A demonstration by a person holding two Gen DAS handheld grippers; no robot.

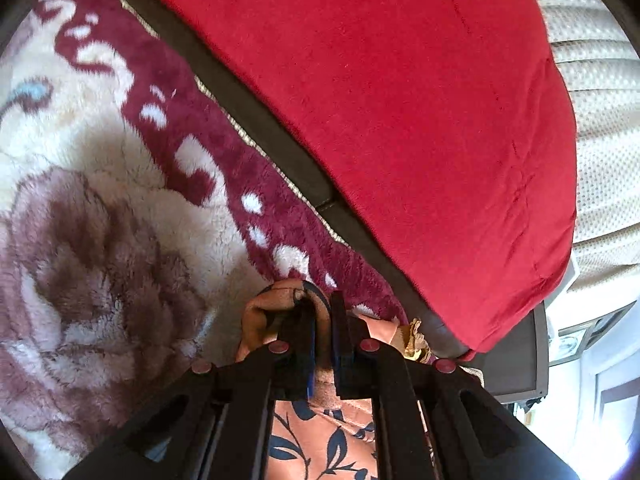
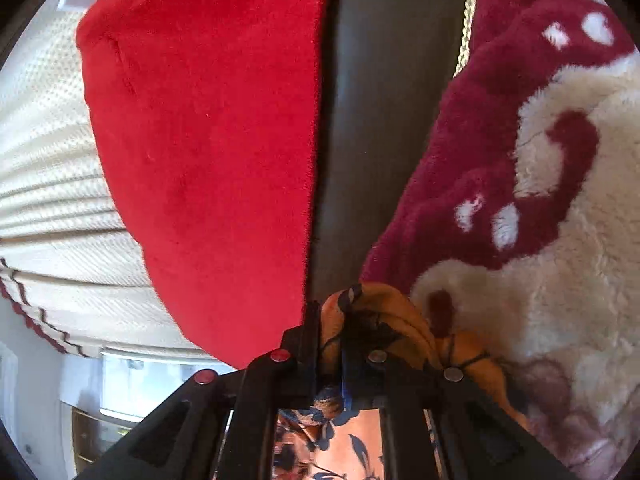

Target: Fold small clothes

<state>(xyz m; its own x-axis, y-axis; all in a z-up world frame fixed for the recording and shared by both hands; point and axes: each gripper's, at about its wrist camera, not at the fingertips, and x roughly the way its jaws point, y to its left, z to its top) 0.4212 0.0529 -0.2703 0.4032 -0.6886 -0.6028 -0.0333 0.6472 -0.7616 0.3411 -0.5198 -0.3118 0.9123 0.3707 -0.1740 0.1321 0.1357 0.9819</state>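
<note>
Orange floral garment (image 1: 320,436) pinched by both clenched grippers, left gripper (image 1: 320,320), right gripper (image 2: 330,332), bottom centre. Edge best kept taut, laid evenly over plush blanket (image 1: 100,208).

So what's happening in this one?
A person with a handheld gripper in each hand is folding a small orange garment with a dark leaf print. Both the left gripper and right gripper are shut on bunched fabric, holding it over a fluffy cream and maroon blanket, near a red cushion.
</note>
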